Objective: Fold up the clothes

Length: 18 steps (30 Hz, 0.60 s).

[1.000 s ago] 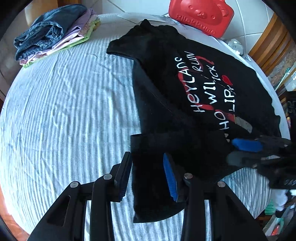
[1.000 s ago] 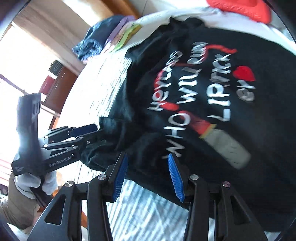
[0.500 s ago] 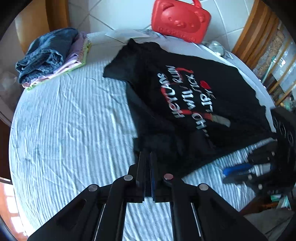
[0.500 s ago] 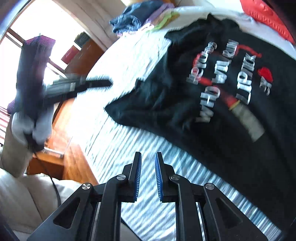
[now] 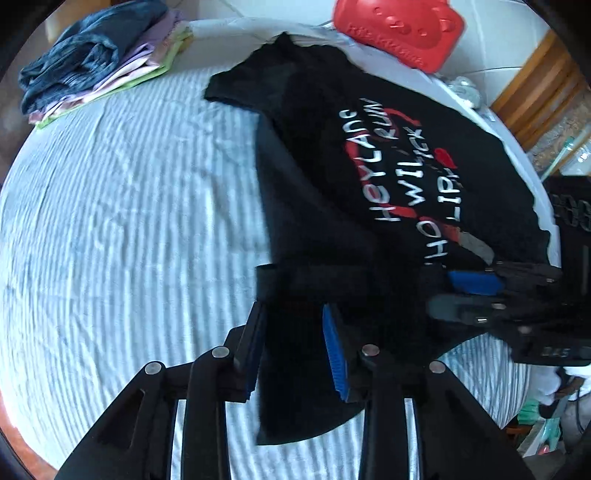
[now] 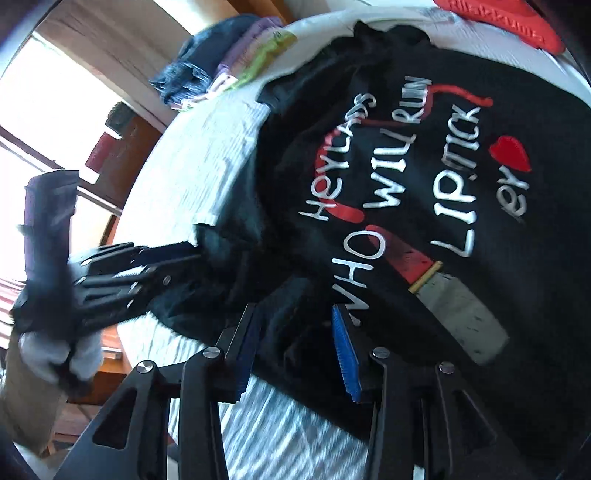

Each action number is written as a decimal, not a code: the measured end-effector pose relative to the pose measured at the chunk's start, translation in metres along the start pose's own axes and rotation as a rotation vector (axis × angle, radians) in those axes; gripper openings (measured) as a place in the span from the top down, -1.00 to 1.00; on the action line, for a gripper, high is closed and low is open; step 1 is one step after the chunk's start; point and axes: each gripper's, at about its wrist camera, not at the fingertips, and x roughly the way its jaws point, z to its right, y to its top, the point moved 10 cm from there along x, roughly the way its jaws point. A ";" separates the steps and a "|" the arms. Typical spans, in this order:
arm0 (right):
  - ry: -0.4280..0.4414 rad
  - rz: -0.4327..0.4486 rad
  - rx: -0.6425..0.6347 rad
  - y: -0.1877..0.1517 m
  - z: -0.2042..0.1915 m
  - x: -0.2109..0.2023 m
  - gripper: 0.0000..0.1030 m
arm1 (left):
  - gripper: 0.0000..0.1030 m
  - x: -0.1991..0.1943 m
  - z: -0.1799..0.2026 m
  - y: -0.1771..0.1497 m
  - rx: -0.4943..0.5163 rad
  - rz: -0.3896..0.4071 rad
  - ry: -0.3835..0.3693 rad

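Nearest in the left wrist view, the left gripper (image 5: 295, 347) has its fingers spread wide apart over the near sleeve of the black T-shirt (image 5: 369, 177); black cloth lies between the blue pads, but they are not pressed on it. The sleeve hangs toward the near edge of the striped bedsheet (image 5: 129, 221). Just to the right in that view, the right gripper (image 5: 469, 295) sits low at the shirt's hem, its blue pad and dark finger parted with a fold of black cloth beside them.

In the right wrist view, the right gripper (image 6: 295, 347) is likewise released, its fingers wide apart above the shirt's lower part, close to the near edge of the sheet. At the left of that view the left gripper (image 6: 155, 266) reaches the sleeve from the sheet's left edge, held by a white-gloved hand (image 6: 59, 354); from here I cannot tell whether cloth is pinched.

The T-shirt lies spread print-up across the middle and right of the sheet, its white and red lettering reading toward the far side, its far sleeve pointing toward the far edge.

Farther off, a pile of folded clothes (image 5: 99, 62) sits at the far left corner, denim on top. A red bear-faced case (image 5: 399, 26) rests at the far edge, beyond the collar
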 end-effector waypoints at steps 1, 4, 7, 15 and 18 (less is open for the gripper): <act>0.022 0.017 -0.003 0.000 -0.005 -0.001 0.75 | 0.96 -0.001 0.005 -0.002 0.041 0.007 0.003; 0.081 0.055 -0.041 -0.009 -0.025 -0.022 0.82 | 0.96 -0.019 0.016 -0.015 0.148 0.017 -0.047; 0.166 0.026 -0.134 -0.052 -0.060 -0.052 0.81 | 0.96 -0.050 0.022 -0.047 0.243 -0.011 -0.117; 0.092 -0.031 -0.116 -0.094 -0.067 -0.085 0.54 | 0.72 -0.092 -0.026 -0.050 0.200 -0.015 -0.020; 0.039 0.040 -0.072 -0.074 -0.056 -0.097 0.53 | 0.69 -0.093 -0.024 -0.023 0.153 0.041 -0.020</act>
